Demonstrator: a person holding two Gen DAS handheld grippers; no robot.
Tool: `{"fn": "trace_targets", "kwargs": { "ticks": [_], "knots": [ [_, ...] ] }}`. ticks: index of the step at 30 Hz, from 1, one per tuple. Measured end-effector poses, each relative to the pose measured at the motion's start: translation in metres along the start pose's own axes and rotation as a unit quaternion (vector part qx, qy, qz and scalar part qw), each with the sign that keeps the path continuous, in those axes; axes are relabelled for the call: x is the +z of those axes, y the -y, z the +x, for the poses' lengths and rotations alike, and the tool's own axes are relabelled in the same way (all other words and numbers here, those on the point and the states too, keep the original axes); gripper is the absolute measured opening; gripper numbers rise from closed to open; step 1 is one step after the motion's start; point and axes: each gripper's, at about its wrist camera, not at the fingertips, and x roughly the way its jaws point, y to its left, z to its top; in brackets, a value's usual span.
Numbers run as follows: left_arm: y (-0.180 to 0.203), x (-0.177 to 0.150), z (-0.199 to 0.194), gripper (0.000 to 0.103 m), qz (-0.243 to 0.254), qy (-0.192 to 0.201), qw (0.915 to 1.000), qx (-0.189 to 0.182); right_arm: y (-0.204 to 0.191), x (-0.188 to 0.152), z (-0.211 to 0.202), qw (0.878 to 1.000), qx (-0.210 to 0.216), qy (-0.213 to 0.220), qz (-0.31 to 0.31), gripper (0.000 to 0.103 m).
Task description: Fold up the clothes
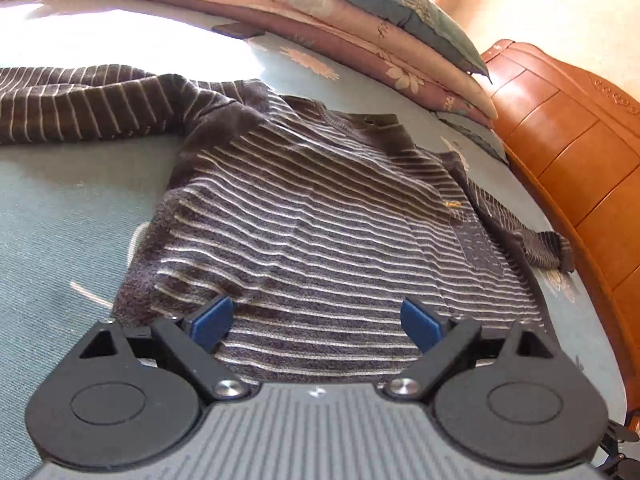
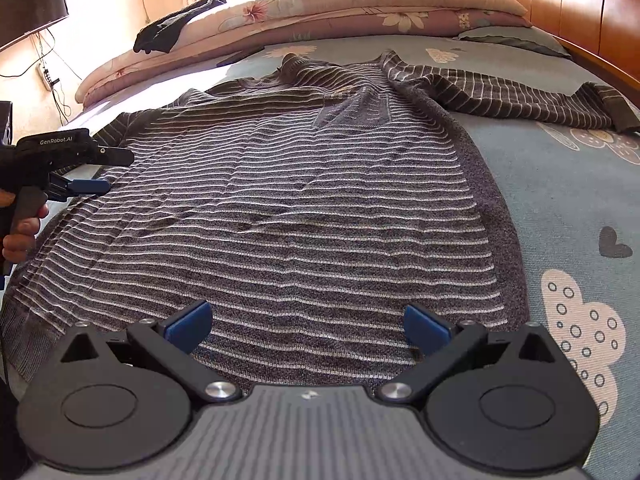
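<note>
A grey striped sweater [image 2: 304,208] lies spread flat on the bed, collar at the far end, one sleeve [image 2: 520,96] stretched out to the right. In the left wrist view the sweater [image 1: 320,224] lies ahead with a sleeve [image 1: 80,104] running off to the left. My left gripper [image 1: 318,320] is open just above the sweater's side edge; it also shows in the right wrist view [image 2: 96,172] at the left. My right gripper [image 2: 308,326] is open and empty above the sweater's hem.
The bed sheet [image 2: 560,200] is blue-grey with cloud prints. Folded quilts and pillows [image 2: 360,4] are stacked at the far end, with a dark garment [image 2: 176,24] on them. A wooden headboard [image 1: 580,152] stands along one side.
</note>
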Motion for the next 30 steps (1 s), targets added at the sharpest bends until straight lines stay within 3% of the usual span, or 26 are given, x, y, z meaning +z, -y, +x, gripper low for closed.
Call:
{"fn": "trace_targets", "kwargs": {
  "ticks": [6,10,14,16,18,22,25,30],
  "knots": [
    [-0.008,0.021,-0.019,0.087,0.017,0.030,0.9978,0.057,0.000,0.011,0.006,1.000,0.009,-0.002,0.018,0.103],
    [0.005,0.057,-0.010,0.090,0.026,0.049,0.9985,-0.004,-0.005,0.017,0.009,1.000,0.022,-0.002,0.020,0.103],
    [-0.005,0.073,0.039,0.090,-0.031,-0.008,0.9986,-0.043,-0.014,0.019,0.016,1.000,0.013,-0.005,-0.001,0.103],
    [-0.019,0.070,0.055,0.089,-0.065,-0.014,0.9974,-0.029,-0.016,0.020,0.019,1.000,0.006,-0.007,-0.009,0.103],
    [-0.030,0.069,0.056,0.080,-0.066,0.022,0.9975,-0.008,-0.015,0.021,0.021,1.000,0.001,-0.007,-0.014,0.103],
    [-0.032,0.079,0.051,0.080,-0.046,0.049,0.9943,0.083,-0.011,0.023,0.025,1.000,-0.003,-0.008,-0.010,0.103],
    [-0.030,0.082,0.041,0.081,-0.052,0.051,0.9964,0.043,-0.010,0.024,0.025,1.000,-0.004,-0.007,-0.009,0.103],
    [-0.017,0.068,0.038,0.086,-0.041,0.019,0.9989,-0.013,-0.014,0.022,0.027,1.000,-0.013,-0.006,-0.024,0.103]
  ]
}}
